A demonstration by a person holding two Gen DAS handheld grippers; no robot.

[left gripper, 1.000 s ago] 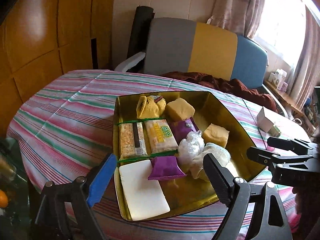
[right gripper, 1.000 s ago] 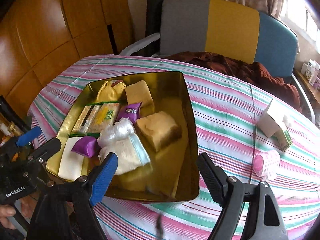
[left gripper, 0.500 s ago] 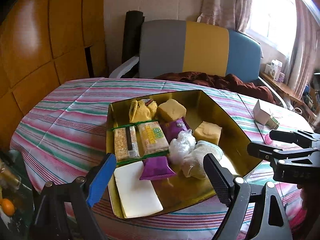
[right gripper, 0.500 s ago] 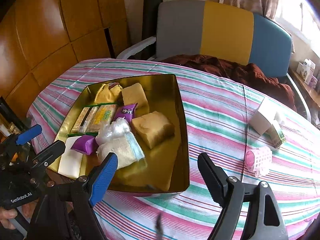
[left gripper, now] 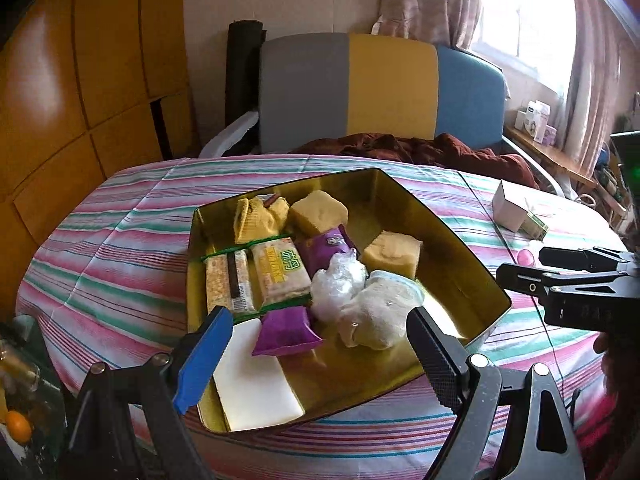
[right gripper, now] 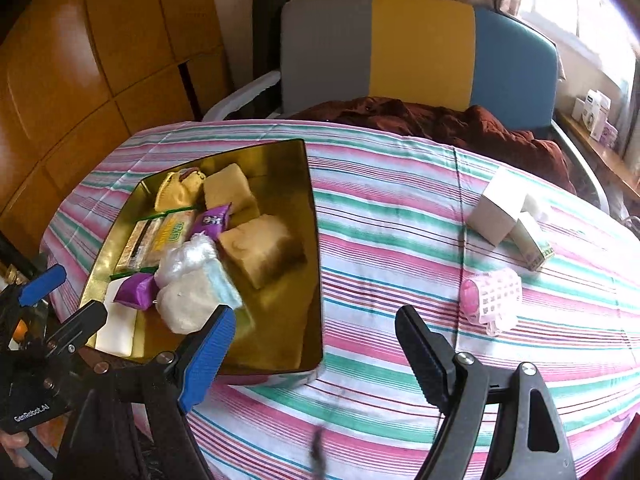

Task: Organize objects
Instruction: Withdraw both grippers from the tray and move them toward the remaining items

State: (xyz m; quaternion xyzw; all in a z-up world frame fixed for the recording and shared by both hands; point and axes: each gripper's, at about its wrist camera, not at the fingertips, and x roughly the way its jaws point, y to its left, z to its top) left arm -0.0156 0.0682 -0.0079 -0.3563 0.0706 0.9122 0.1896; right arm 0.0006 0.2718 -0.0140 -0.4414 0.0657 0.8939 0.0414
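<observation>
A gold metal tray [left gripper: 456, 268] sits on the striped tablecloth [left gripper: 120, 248]. It holds two yellow cake blocks [left gripper: 394, 254], two banded cracker packs [left gripper: 280, 272], purple packets [left gripper: 286, 330], a crumpled clear bag [left gripper: 338, 284], a white fluffy cloth [left gripper: 380, 312], a flat white block [left gripper: 256, 380] and a yellow knit piece [left gripper: 260, 216]. My left gripper [left gripper: 320, 356] hangs open over the tray's near edge, with nothing between its fingers. My right gripper [right gripper: 316, 360] is open over the cloth just right of the tray [right gripper: 280, 320]. A pink hair roller [right gripper: 494, 298] lies on the cloth to the right.
A white box [right gripper: 496, 216] and a small green-printed box [right gripper: 534, 248] stand beyond the roller. A grey, yellow and blue chair [right gripper: 420, 48] with a brown cloth [right gripper: 440, 124] is behind the table. Wooden panels line the left wall.
The right gripper has shifted to the right, so the tray now sits further left in its view. The left gripper has drifted and rolled slightly. Both stay open.
</observation>
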